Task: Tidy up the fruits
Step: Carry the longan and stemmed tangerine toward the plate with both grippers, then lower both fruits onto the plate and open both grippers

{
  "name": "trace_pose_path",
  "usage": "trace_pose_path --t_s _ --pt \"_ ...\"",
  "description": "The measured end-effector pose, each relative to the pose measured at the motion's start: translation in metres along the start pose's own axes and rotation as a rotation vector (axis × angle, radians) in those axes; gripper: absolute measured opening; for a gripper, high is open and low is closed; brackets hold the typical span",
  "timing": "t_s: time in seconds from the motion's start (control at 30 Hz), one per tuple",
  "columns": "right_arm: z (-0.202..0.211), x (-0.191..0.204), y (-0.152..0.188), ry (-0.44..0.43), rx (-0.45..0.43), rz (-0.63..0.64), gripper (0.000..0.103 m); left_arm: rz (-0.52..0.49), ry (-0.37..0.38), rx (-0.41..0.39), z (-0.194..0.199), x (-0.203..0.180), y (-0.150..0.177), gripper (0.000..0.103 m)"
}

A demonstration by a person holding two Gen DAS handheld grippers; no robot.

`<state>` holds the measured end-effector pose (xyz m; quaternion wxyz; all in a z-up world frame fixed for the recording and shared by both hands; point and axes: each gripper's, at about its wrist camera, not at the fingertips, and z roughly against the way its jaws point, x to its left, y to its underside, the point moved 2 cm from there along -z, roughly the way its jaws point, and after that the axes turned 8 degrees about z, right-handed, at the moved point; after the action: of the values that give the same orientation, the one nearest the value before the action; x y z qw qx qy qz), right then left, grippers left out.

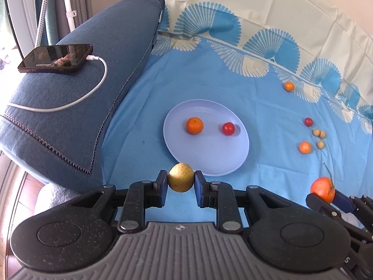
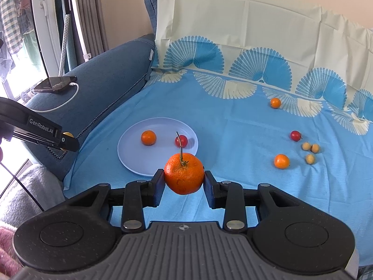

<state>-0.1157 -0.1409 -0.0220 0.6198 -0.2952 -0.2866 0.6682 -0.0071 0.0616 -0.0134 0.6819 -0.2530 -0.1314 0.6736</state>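
The plate (image 1: 186,158) at the frame's centre looks like smooth, slightly glossy lilac plastic, lying on a matt printed cotton-like sheet (image 1: 144,121) with soft creases. At upper left, the sofa arm (image 1: 70,107) is coarse blue woven cloth, and the phone (image 1: 56,58) on it has a glossy, mirror-like face. The tangerine (image 2: 184,175) has dimpled, faintly shiny peel; the yellow fruit (image 1: 181,177) is dull and speckled.

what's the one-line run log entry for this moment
left gripper: shut on yellow-green round fruit | right gripper: shut on stemmed orange tangerine | pale blue round plate: small orange, red tomato
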Motion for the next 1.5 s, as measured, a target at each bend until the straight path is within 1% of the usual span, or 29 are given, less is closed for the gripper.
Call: trace_pose_path --t_s 0.17,0.27,0.63,0.77,0.9,1.07,1.3,1.33,1.37,1.4,1.43,1.47,1.5 --pt "-0.021 0.003 -0.009 -0.016 0.013 0.015 0.037 0.012 -0.001 -0.014 -0.011 0.000 -0.020 0.027" --pt "-0.037 0.007 -0.015 -0.025 0.022 0.034 0.037 0.016 -0.006 -0.009 -0.022 -0.002 -0.032 0.027" --pt "-0.108 0.014 -0.040 -0.064 0.070 0.028 0.037 -0.002 -0.005 0.019 -0.081 -0.023 -0.068 0.027" --pt "-0.132 0.014 -0.045 -0.071 0.092 0.040 0.037 -0.014 -0.007 0.018 -0.102 -0.029 -0.075 0.027" --pt "-0.154 0.015 -0.048 -0.075 0.116 0.048 0.037 -0.028 -0.030 0.043 -0.127 -0.031 -0.076 0.027" --pt "-0.175 0.019 -0.042 -0.076 0.148 0.065 0.037 -0.038 -0.047 0.066 -0.154 -0.030 -0.078 0.027" --pt "-0.200 0.024 -0.036 -0.084 0.187 0.096 0.037 -0.069 -0.098 0.096 -0.188 -0.032 -0.082 0.027" --pt "-0.204 0.025 -0.037 -0.086 0.191 0.101 0.037 -0.069 -0.104 0.106 -0.191 -0.032 -0.083 0.029" --pt "-0.207 0.026 -0.037 -0.089 0.194 0.104 0.037 -0.070 -0.100 0.117 -0.192 -0.031 -0.084 0.046" --pt "-0.209 0.025 -0.039 -0.093 0.194 0.105 0.038 -0.070 -0.091 0.124 -0.191 -0.030 -0.085 0.077" --pt "-0.209 0.024 -0.041 -0.098 0.190 0.105 0.039 -0.064 -0.086 0.110 -0.186 -0.029 -0.087 0.100" --pt "-0.209 0.023 -0.044 -0.105 0.183 0.104 0.040 -0.055 -0.083 0.072 -0.178 -0.028 -0.089 0.103" --pt "-0.207 0.022 -0.048 -0.108 0.172 0.103 0.052 -0.052 -0.080 0.027 -0.167 -0.026 -0.090 0.103"
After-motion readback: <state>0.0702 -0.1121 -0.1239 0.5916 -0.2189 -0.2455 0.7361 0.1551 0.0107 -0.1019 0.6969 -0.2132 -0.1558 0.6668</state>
